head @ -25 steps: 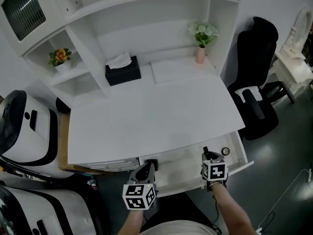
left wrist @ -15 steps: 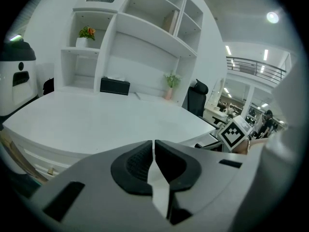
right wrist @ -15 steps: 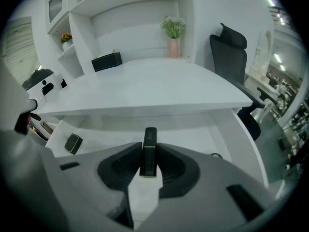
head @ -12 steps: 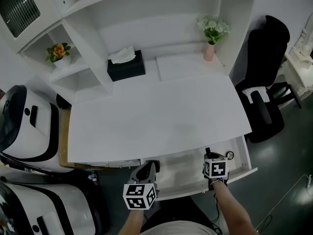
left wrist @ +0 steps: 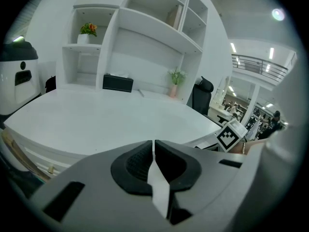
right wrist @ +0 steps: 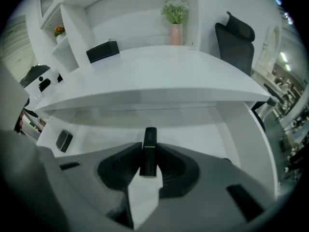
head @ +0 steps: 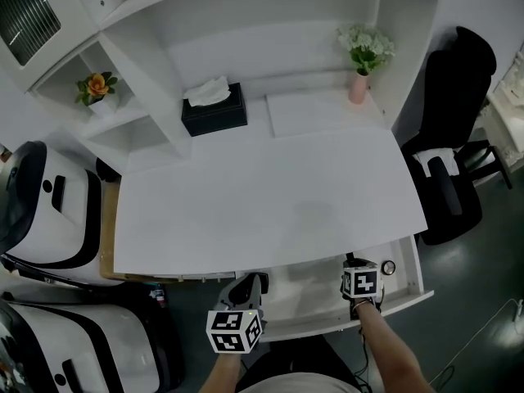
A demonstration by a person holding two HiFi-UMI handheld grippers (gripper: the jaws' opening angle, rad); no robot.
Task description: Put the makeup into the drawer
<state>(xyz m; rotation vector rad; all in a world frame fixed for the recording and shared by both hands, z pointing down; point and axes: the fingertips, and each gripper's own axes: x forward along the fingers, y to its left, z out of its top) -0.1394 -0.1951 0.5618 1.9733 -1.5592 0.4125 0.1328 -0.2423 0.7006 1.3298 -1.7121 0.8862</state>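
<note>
- Makeup tube (right wrist: 150,140) clamped in right claw (right wrist: 149,156), tipped down over open drawer (right wrist: 203,134), likely for setting inside.
- Left claw (left wrist: 153,164) with jaws together, empty, held beside drawer's left end under table (left wrist: 111,115) edge, out of the way.
- Small dark item (right wrist: 63,140) lying at drawer's left.

The light is bright and even, and the white desk (head: 270,195) looks almost overexposed, with very little shadow. The drawer (right wrist: 203,129) lies in soft shadow under it. The 2 gripper views bend strongly and have dark corners. A ceiling lamp (left wrist: 277,14) glares, and the far background is blurred.
</note>
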